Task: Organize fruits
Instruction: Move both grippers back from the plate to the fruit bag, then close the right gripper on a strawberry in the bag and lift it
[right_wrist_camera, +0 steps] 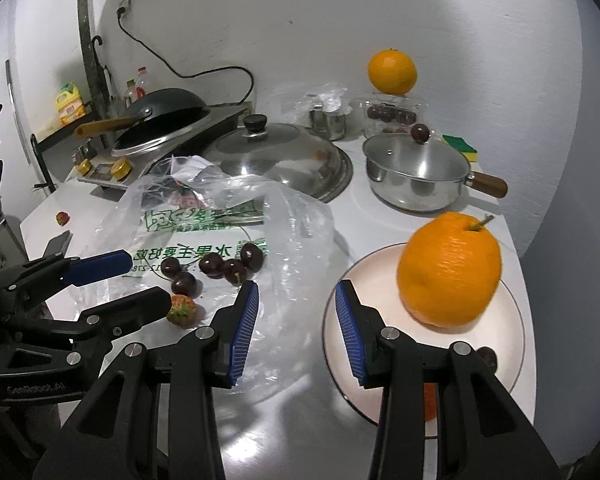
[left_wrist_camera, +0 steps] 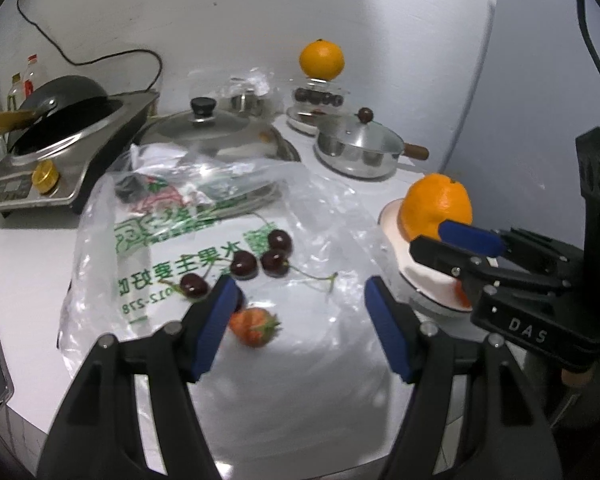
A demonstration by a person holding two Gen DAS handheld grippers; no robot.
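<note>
Several dark cherries and a strawberry lie on a clear plastic bag with green print. My left gripper hovers open above the bag, the strawberry just inside its left finger, untouched. A large orange stands on a white plate, with one cherry beside it. My right gripper is open and empty over the bag's edge, left of the plate. The cherries, the strawberry and the left gripper also show in the right wrist view. The right gripper reaches in front of the orange.
A second orange sits atop a clear box of cherries at the back. A lidded steel pan, a big pot lid, a wok on a cooker and a sponge stand behind. Another strawberry lies far left.
</note>
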